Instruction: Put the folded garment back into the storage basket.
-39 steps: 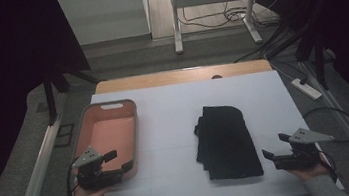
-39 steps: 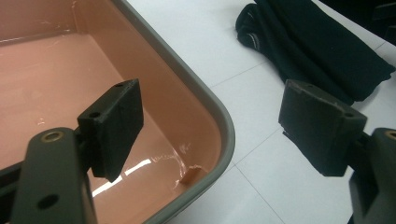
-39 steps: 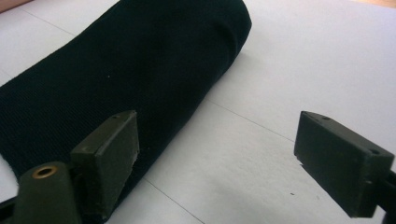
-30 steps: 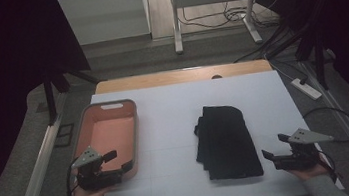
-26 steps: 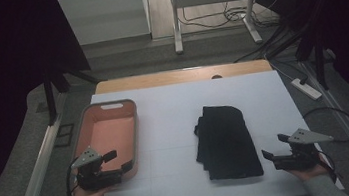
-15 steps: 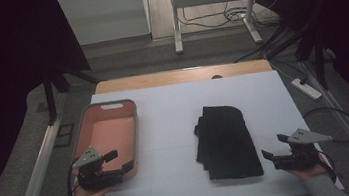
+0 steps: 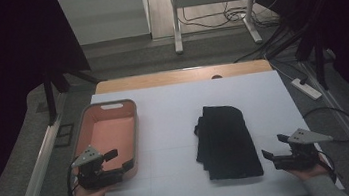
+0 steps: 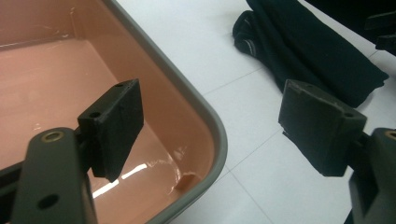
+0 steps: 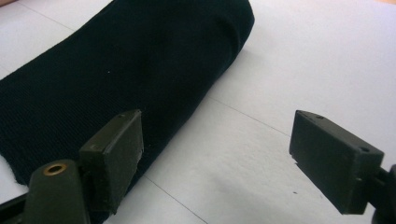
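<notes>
So here's my setup right now: the folded black knit cloth (image 7: 227, 142) is lying flat on the white table (image 7: 164, 109), roughly mid-table and a bit toward my right, with the salmon-pink plastic tray (image 7: 109, 136) well apart from it on the left. I've got my right gripper (image 7: 276, 155) parked just beside the cloth's near right corner, jaws spread wide with nothing in them, low to the table so I can slide in on that edge. In the right gripper view one jaw sits over the cloth's edge and the other over bare table. My left gripper (image 7: 119, 158) hangs at the tray's near right corner, jaws wide apart too, one over the tray floor, one outside the rim. My guess is that's the drop spot.
</notes>
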`<state>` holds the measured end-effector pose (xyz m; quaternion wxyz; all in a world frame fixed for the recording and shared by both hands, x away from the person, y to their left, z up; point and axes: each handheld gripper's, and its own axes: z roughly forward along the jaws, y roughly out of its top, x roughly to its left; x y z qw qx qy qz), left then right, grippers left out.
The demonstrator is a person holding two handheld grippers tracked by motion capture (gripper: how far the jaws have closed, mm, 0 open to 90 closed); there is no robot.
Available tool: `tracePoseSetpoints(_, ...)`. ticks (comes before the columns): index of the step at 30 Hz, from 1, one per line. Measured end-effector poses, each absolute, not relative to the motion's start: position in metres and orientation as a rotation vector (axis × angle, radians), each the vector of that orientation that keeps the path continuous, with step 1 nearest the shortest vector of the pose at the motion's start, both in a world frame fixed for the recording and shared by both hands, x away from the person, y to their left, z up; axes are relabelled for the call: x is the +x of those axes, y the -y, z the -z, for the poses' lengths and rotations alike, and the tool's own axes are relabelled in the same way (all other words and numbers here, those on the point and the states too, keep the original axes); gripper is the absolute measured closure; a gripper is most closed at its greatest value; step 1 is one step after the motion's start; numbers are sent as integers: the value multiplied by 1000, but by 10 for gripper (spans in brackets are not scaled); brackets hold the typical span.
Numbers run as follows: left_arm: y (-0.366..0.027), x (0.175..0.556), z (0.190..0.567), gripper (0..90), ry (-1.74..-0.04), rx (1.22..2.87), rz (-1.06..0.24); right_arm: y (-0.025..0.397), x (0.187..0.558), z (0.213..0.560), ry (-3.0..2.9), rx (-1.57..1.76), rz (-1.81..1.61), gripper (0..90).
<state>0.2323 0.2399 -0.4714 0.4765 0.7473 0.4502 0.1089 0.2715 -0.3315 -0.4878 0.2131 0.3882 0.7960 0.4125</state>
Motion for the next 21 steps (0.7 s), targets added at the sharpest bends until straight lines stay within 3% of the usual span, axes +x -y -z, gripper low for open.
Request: tracePoseSetpoints(21, -221, 242, 461, 216, -1067, 1830, -246, 333, 271, 489, -2206, 1089, -1142, 193)
